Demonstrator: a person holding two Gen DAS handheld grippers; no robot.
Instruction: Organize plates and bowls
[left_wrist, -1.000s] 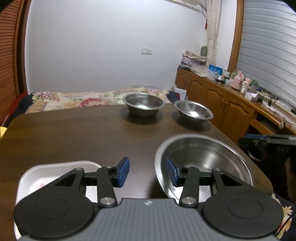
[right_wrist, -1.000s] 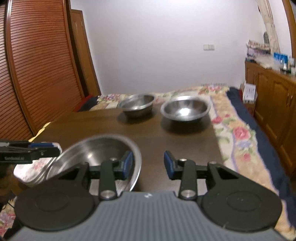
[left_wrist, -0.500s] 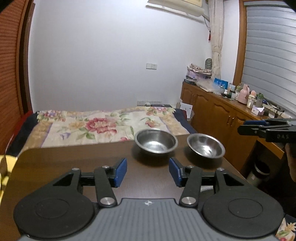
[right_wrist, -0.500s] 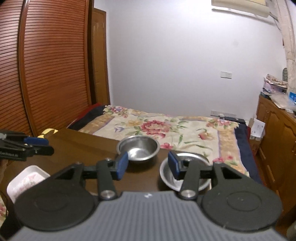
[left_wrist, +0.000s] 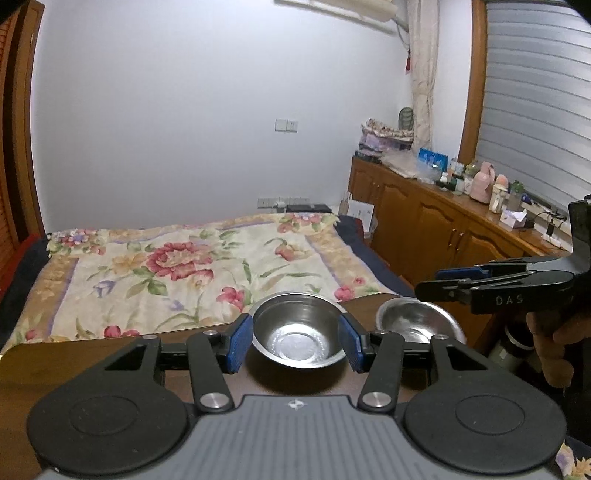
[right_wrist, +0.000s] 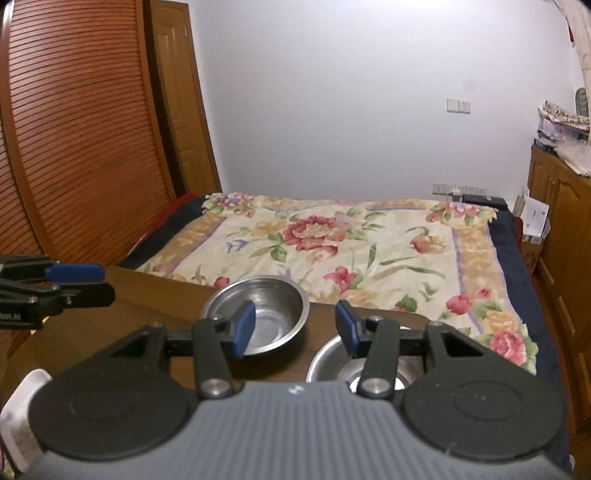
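So far nothing looks stacked: two steel bowls sit side by side at the far edge of the tabletop (left_wrist: 92, 354), a deeper bowl (left_wrist: 297, 338) on the left and a shallower bowl (left_wrist: 419, 325) on the right. One white dish (right_wrist: 22, 417) lies near the left. Both the left gripper (left_wrist: 295, 341) and the right gripper (right_wrist: 293, 328) hang released, holding nothing.

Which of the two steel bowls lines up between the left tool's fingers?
The deeper bowl, left of the shallower bowl, which sits off to the side under the right tool.
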